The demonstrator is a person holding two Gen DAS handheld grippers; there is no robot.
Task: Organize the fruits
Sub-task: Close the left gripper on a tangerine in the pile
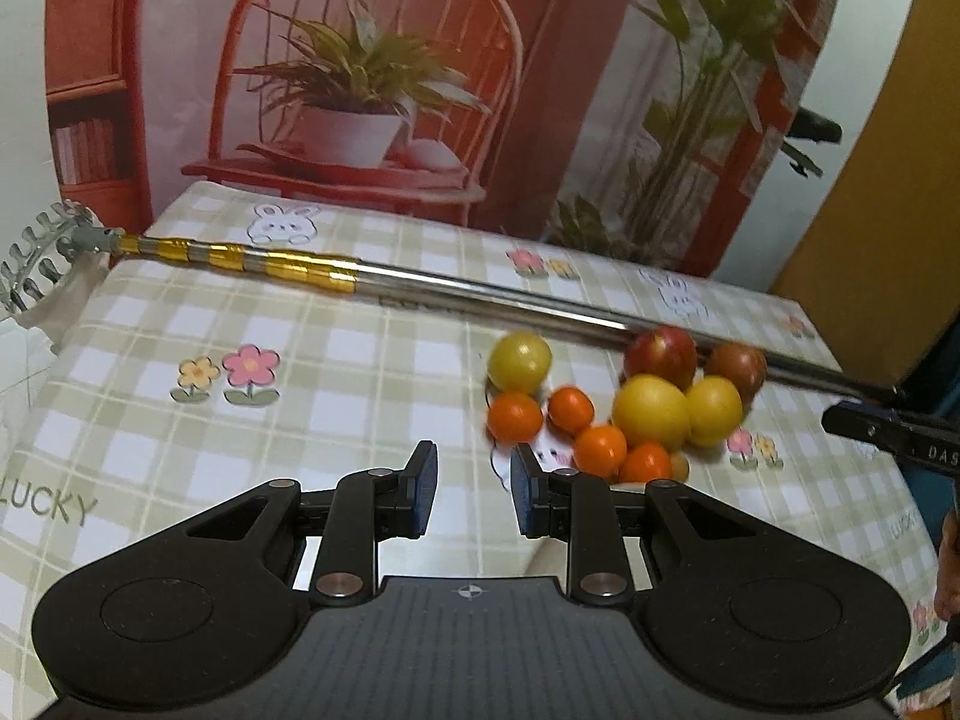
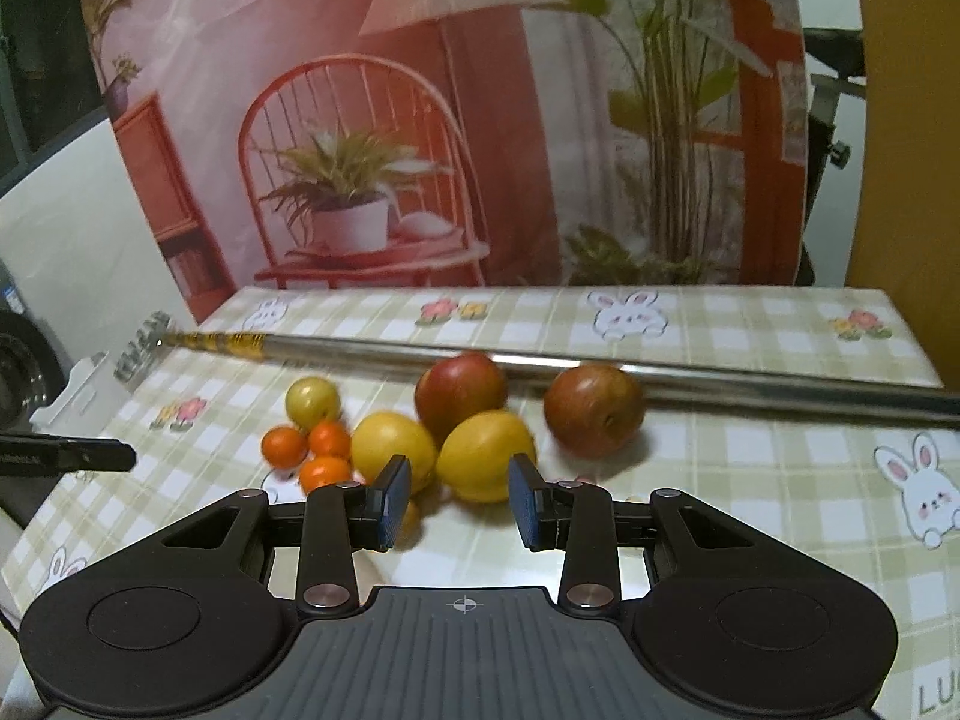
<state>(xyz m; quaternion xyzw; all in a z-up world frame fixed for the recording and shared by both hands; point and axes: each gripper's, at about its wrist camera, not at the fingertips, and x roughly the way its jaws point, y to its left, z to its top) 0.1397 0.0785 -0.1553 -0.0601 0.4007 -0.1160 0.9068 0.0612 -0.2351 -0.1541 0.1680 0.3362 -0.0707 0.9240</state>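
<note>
A loose pile of fruit lies on the checked tablecloth point(image 1: 300, 324). It holds two red apples point(image 2: 460, 394) point(image 2: 594, 410), two yellow lemons point(image 2: 393, 449) point(image 2: 485, 455), a small yellow-green fruit point(image 2: 312, 401) and several small oranges point(image 2: 283, 447). In the left wrist view the same pile shows at the right: apples point(image 1: 660, 355), lemons point(image 1: 651, 411), yellow-green fruit point(image 1: 519, 362), oranges point(image 1: 515, 417). My left gripper point(image 1: 474, 489) is open and empty, just left of and before the pile. My right gripper point(image 2: 461, 501) is open and empty, right before the nearer lemon.
A long metal pole point(image 1: 480, 288) with a gold-banded grip and a comb-like head point(image 1: 36, 252) lies across the table behind the fruit; it also shows in the right wrist view point(image 2: 720, 381). A printed backdrop point(image 1: 390, 90) stands at the table's far edge. The other gripper's tip point(image 1: 888, 429) shows at the right.
</note>
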